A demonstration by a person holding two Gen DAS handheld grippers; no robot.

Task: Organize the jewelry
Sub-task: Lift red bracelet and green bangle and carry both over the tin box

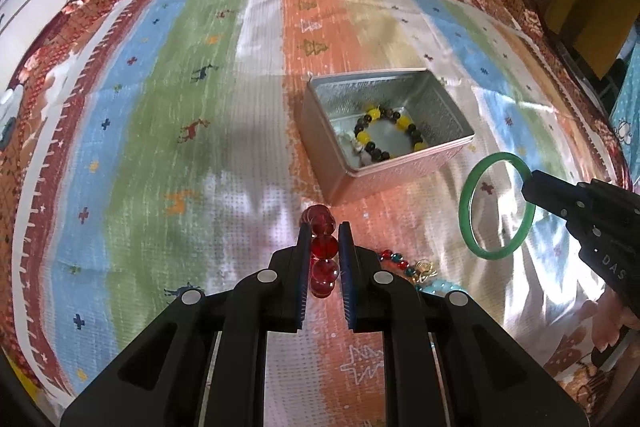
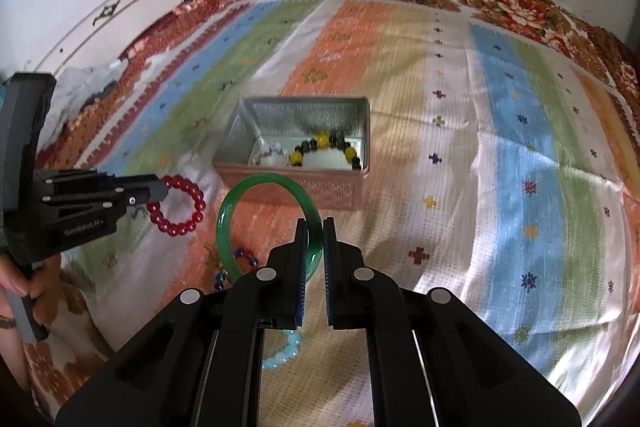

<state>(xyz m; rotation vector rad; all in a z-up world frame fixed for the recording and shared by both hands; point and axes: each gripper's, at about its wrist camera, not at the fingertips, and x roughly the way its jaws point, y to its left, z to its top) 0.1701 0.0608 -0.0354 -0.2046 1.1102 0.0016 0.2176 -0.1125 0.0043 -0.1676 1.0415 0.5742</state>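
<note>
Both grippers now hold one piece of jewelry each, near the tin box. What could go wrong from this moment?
1. The right gripper pinches the green bangle only at one edge; being smooth and hard, it might slip or swing out.
2. The left gripper grips few beads of the red bracelet; the rest hangs and could catch the rim of the tin box.

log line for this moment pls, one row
left gripper: shut on red bead bracelet | right gripper: shut on green bangle | tin box: open, yellow-black bracelet inside
</note>
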